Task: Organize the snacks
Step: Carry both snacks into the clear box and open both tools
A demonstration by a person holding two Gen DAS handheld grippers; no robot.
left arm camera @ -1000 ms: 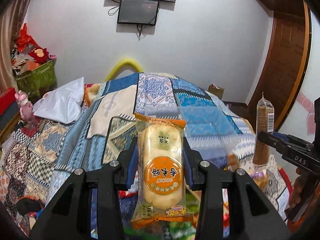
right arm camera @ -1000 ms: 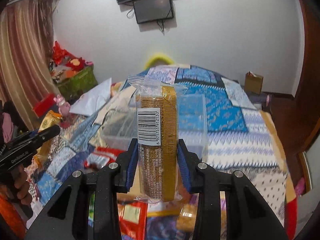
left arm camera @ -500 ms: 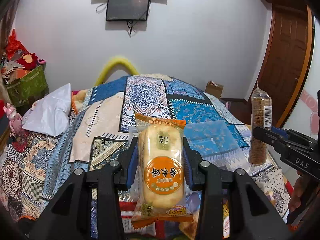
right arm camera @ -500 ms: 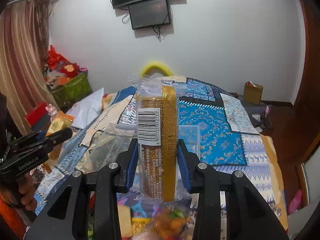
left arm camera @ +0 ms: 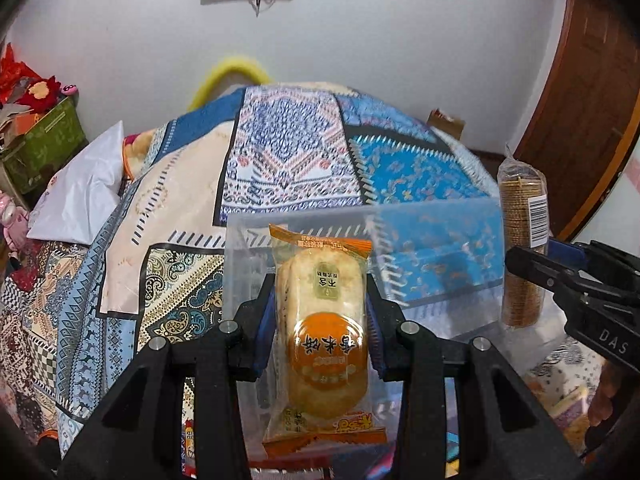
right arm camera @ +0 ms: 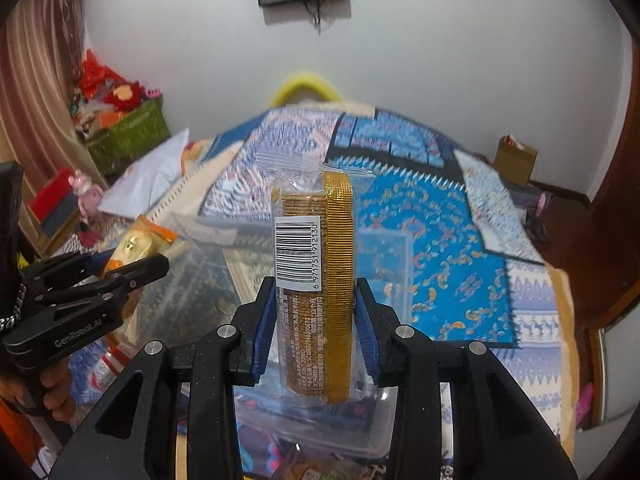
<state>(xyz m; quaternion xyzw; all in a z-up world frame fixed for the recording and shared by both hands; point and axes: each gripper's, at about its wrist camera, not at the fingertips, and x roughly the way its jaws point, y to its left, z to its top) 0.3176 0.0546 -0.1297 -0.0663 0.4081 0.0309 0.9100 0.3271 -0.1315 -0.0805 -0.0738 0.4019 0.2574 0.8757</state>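
1. Left gripper: jaws clamped on a rice cracker packet, held above the clear box on the bed.
2. Right gripper: jaws clamped on a biscuit roll, also over the box.
3. Neither snack is dropped in yet; more snacks lie below, unsorted.

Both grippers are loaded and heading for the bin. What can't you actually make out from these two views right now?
- Clear bin floor: right wrist view, hidden behind the biscuit sleeve in the right gripper; whether anything is inside cannot be told.
- Bin's near part: left wrist view, covered by the rice cracker pack and left gripper.
- Loose snacks below: both views, cut off by the bottom edge and fingers.
- Bedspread far end: blurred.
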